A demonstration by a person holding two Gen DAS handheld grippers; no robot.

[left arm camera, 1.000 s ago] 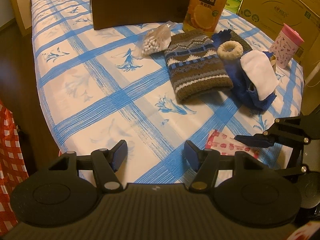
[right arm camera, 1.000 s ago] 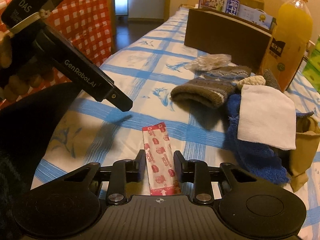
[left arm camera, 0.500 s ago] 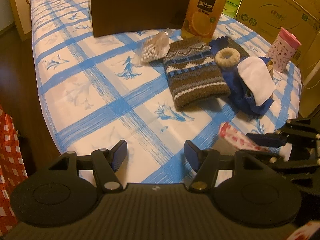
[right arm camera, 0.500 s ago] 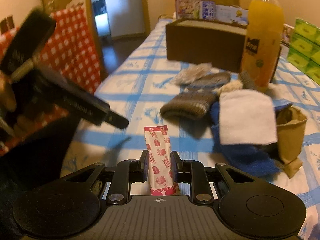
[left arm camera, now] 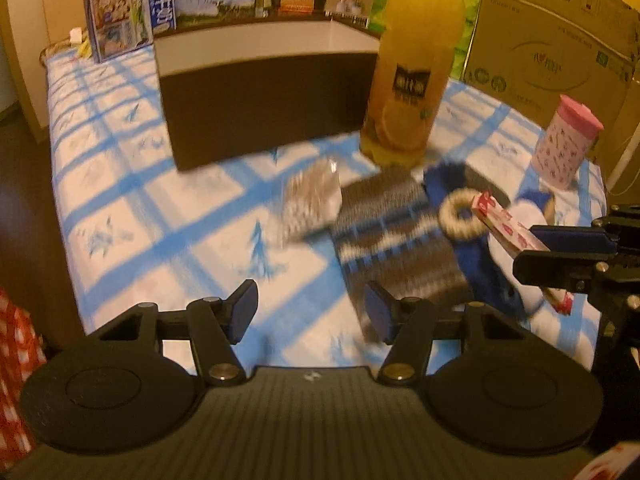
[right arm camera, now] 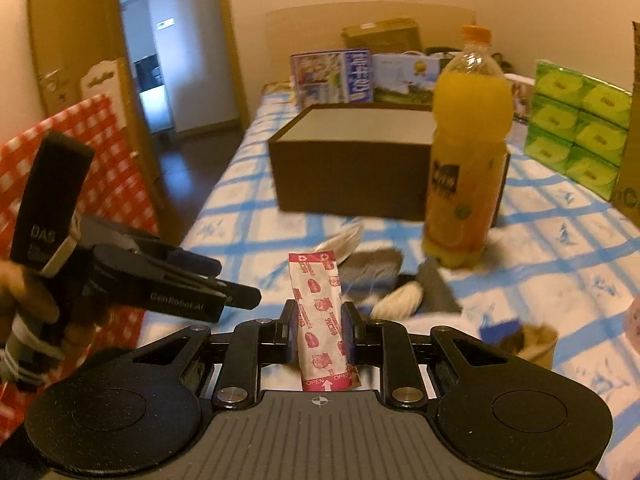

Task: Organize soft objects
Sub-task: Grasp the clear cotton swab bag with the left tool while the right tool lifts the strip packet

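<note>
Checked bed [left arm camera: 120, 208] carries brown box [left arm camera: 260, 100], juice bottle [left arm camera: 404, 80] (upright), knit hat [left arm camera: 396, 232].

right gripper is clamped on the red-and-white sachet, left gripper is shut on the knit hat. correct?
Only the left part is wrong. The left gripper is open and empty, above the tablecloth, as the left wrist view shows. The right gripper is indeed clamped on the red-and-white sachet.

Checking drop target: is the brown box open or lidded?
Open. The brown box has no lid, and its pale inner wall shows above the rim. Contents cannot be seen.
</note>
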